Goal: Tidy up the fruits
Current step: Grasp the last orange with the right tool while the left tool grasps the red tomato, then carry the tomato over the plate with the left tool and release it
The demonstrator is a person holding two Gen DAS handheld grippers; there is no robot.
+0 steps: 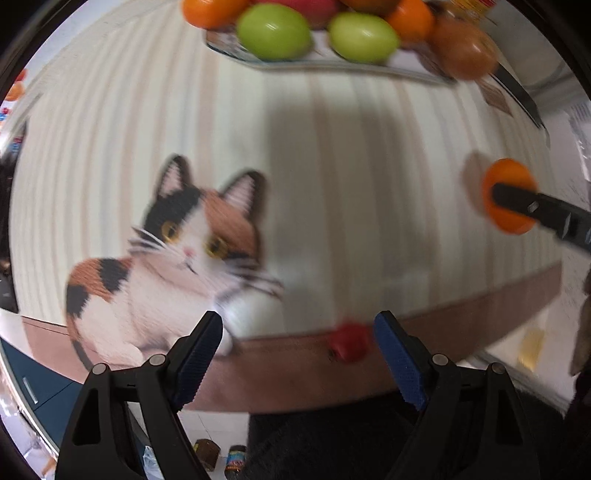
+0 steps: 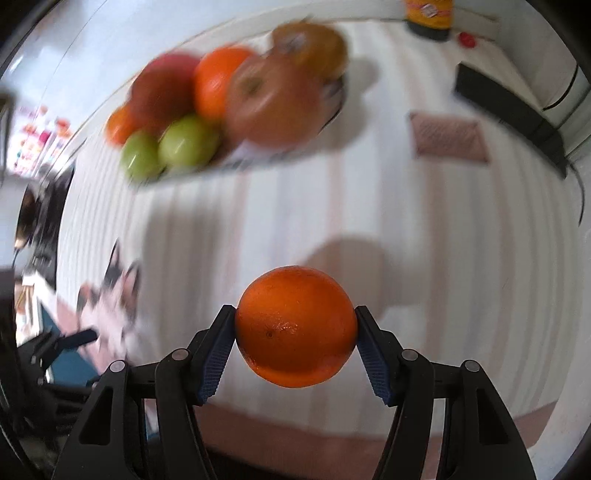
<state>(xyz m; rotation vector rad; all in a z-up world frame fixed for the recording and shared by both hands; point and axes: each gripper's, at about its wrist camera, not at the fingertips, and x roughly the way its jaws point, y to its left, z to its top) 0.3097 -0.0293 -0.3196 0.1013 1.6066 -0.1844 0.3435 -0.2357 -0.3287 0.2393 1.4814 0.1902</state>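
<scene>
My right gripper [image 2: 295,328] is shut on an orange [image 2: 295,326] and holds it above the striped tablecloth [image 2: 424,240]. The same orange [image 1: 508,195] shows at the right in the left wrist view, with the right gripper's finger across it. A plate [image 1: 325,65] at the far side holds several fruits: green apples [image 1: 274,31], oranges, a red apple and brown-red fruit [image 2: 271,101]. My left gripper [image 1: 299,332] is open and empty above the near table edge, over a small red object [image 1: 349,341].
A calico cat picture [image 1: 166,266] covers the cloth's near left part. A dark bottle [image 2: 428,16], a small red cap [image 2: 467,40], a pink patterned card [image 2: 448,138] and a black bar-shaped object [image 2: 509,114] lie at the far right.
</scene>
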